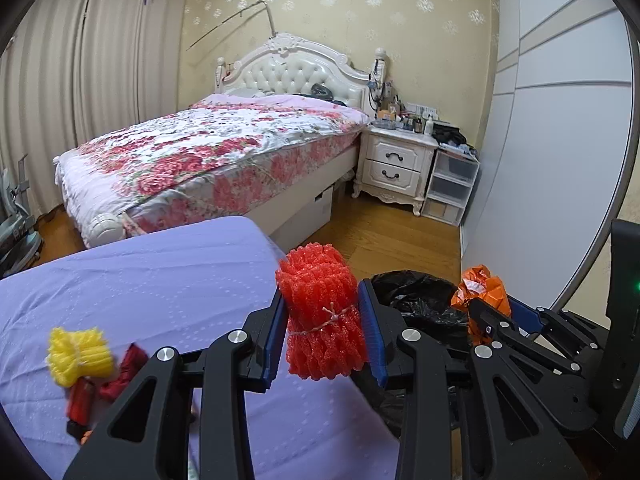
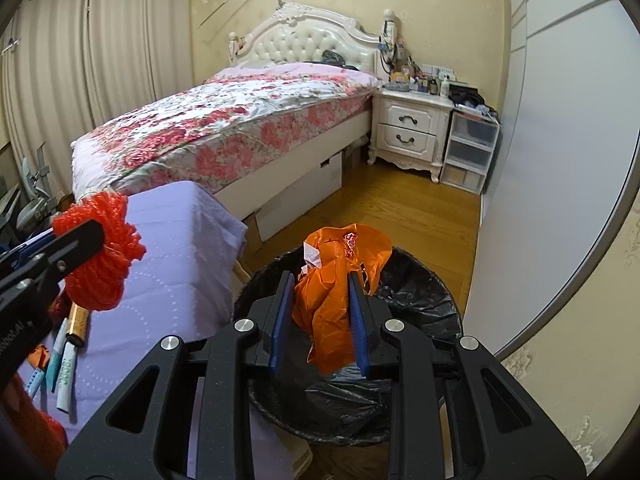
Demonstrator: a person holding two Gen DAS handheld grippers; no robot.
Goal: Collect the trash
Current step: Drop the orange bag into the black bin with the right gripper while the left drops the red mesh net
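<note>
Two tools: your right tool (image 2: 318,320) pinches an orange plastic bag (image 2: 340,280) over the bin (image 2: 420,300), your left tool (image 1: 322,336) a red foam net (image 1: 320,312) that may miss it.

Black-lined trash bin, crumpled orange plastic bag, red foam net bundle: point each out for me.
Black-lined trash bin (image 2: 424,300), right wrist view, liner at the rim.
Crumpled orange plastic bag (image 2: 324,300), right wrist view, middle folds.
Red foam net bundle (image 1: 320,312), left wrist view, tied waist.

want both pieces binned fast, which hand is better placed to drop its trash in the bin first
Right. The right gripper holds the orange bag directly over the black-lined bin. The left gripper holds its red foam net over the purple table edge, beside the bin.
</note>
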